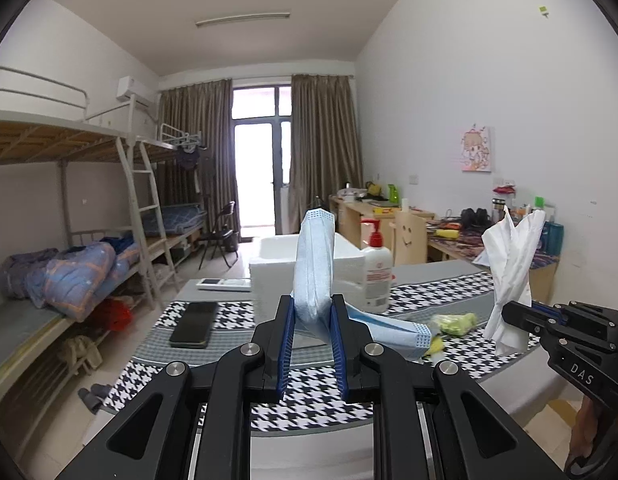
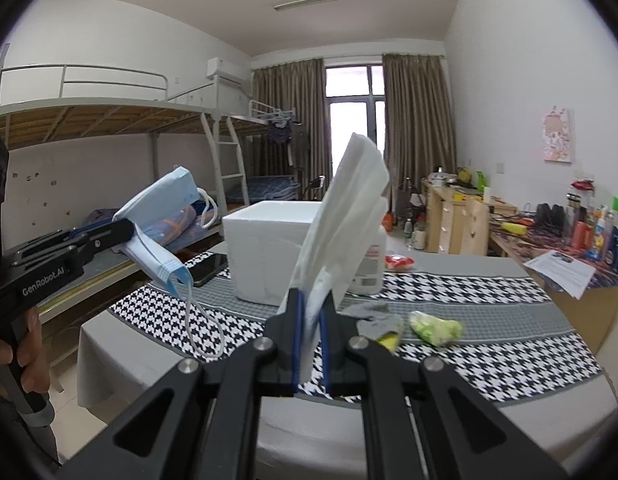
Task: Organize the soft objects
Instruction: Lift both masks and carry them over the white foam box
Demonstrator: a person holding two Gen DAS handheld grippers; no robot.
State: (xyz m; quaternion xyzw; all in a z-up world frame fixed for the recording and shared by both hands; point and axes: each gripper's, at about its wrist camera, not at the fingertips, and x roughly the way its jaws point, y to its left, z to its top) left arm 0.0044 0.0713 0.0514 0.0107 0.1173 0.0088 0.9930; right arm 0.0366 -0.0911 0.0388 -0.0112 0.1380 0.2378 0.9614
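My left gripper [image 1: 312, 308] is shut on a blue face mask [image 1: 315, 264] and holds it above the table; the mask's ear loops hang down in the right wrist view [image 2: 161, 224]. My right gripper [image 2: 311, 312] is shut on a folded white tissue [image 2: 345, 216], also held above the table, and it shows at the right in the left wrist view [image 1: 513, 264]. A white foam box [image 2: 269, 256] stands open at the table's middle, beyond both grippers. A yellow-green soft object [image 2: 437, 330] and a grey cloth [image 2: 379, 322] lie on the houndstooth tablecloth [image 2: 489, 356].
A white pump bottle [image 1: 376, 268] stands right of the box. A black phone [image 1: 193, 324] and a white remote [image 1: 225, 284] lie to the left. A red packet [image 2: 399, 262] lies behind the bottle. Bunk beds [image 1: 69, 208] line the left, cluttered desks [image 2: 549, 232] the right.
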